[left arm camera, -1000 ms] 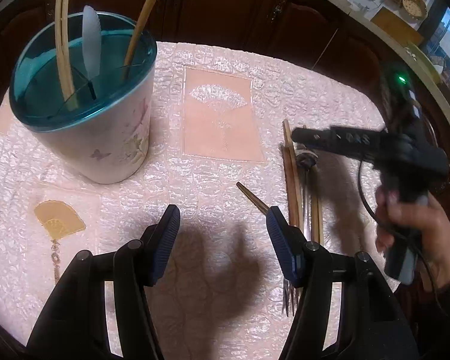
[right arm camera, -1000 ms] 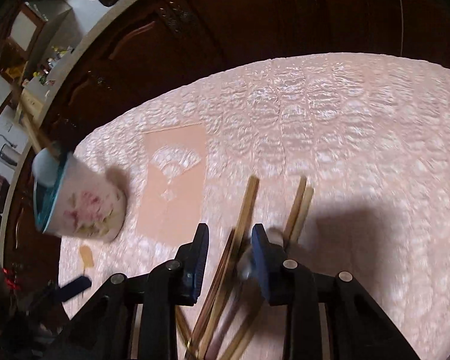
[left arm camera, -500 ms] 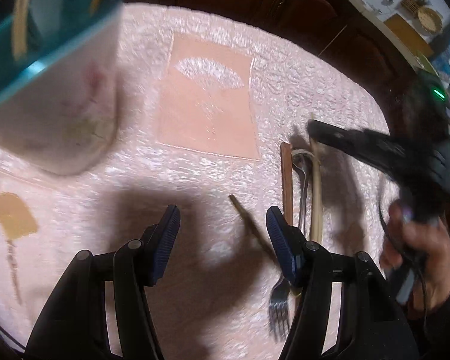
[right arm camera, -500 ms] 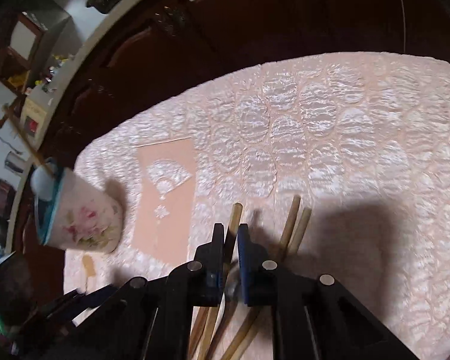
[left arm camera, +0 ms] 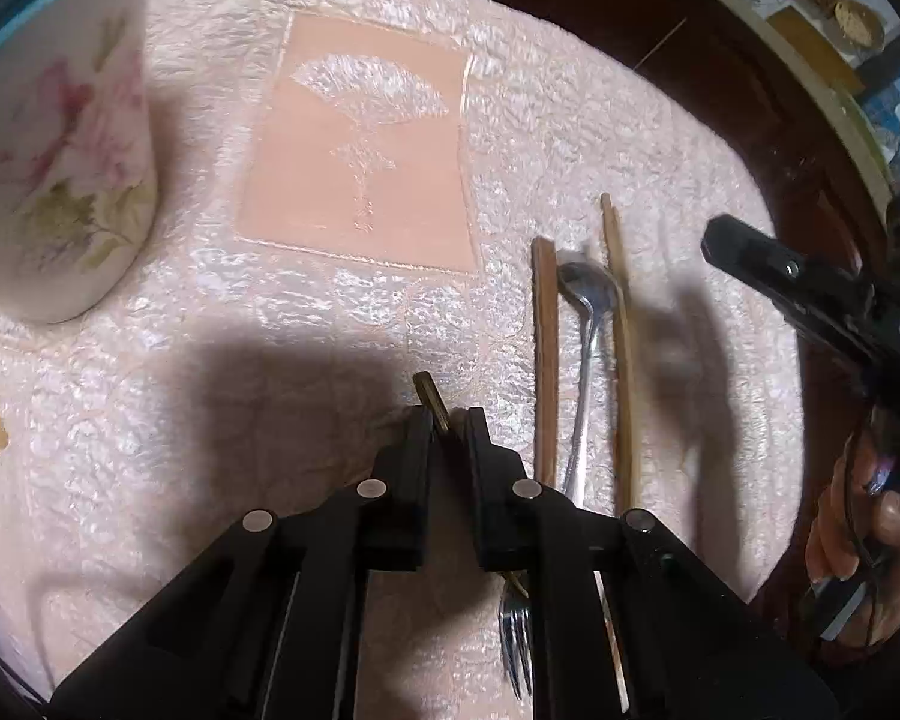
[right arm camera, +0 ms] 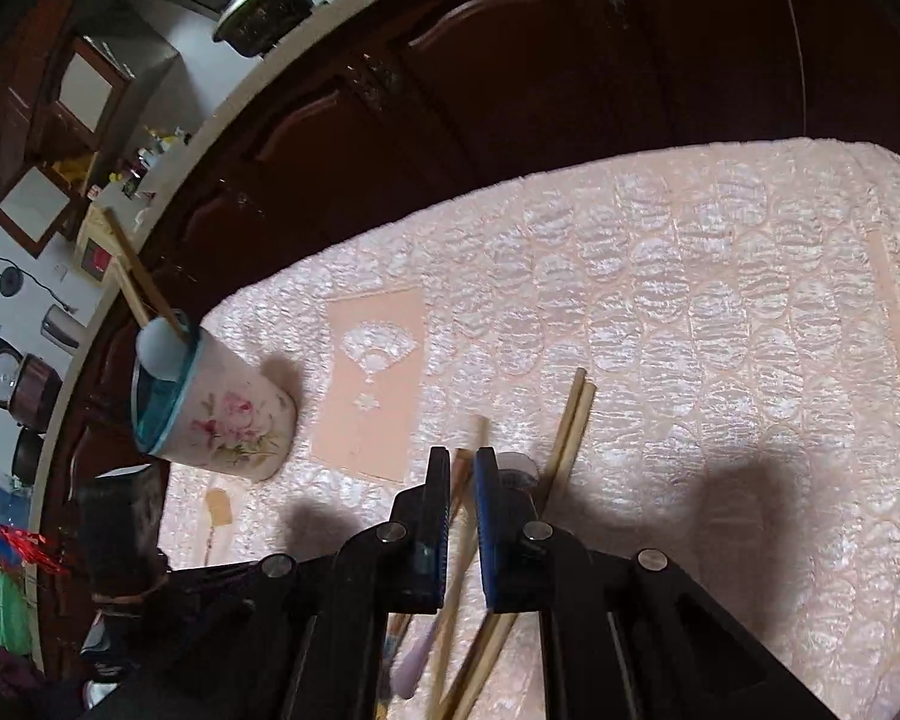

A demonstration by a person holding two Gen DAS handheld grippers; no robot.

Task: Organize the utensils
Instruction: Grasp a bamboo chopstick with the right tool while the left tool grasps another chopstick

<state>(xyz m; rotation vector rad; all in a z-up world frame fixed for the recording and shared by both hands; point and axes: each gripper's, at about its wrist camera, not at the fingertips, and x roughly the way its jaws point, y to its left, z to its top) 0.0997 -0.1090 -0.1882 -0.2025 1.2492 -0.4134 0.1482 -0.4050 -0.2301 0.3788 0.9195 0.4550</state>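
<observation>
- Pickup was the step in hand, judging by how both my grippers sat over the loose cutlery on the quilted pink tablecloth (left arm camera: 570, 138), each at a different piece.
- My left gripper (left arm camera: 449, 417) was closing its jaws around the dark handle end of a steel fork (left arm camera: 515, 630); the handle tip poked out just past the pads, and the tines lay on the cloth under the gripper's right-hand linkage.
- My right gripper (right arm camera: 462, 468) had its jaws drawn together on a pale wooden chopstick (right arm camera: 463, 531), which ran between the blue pads and out beyond them.
- Beside the fork lay a dark brown chopstick (left arm camera: 545, 360), a steel spoon (left arm camera: 588, 324) and a lighter wooden pair of chopsticks (left arm camera: 618, 330), all roughly parallel and close together.
- The white floral utensil holder with a teal rim (right arm camera: 222, 414) stood well apart to the left, near the table edge, already holding chopsticks and a pale spoon.
- Next, I judged, each piece needed lifting clear without dragging its neighbours, then tipping upright to drop through the holder's opening.
- The fork's thin handle could pivot in so narrow a grip, so a slow lift seemed wise.
</observation>
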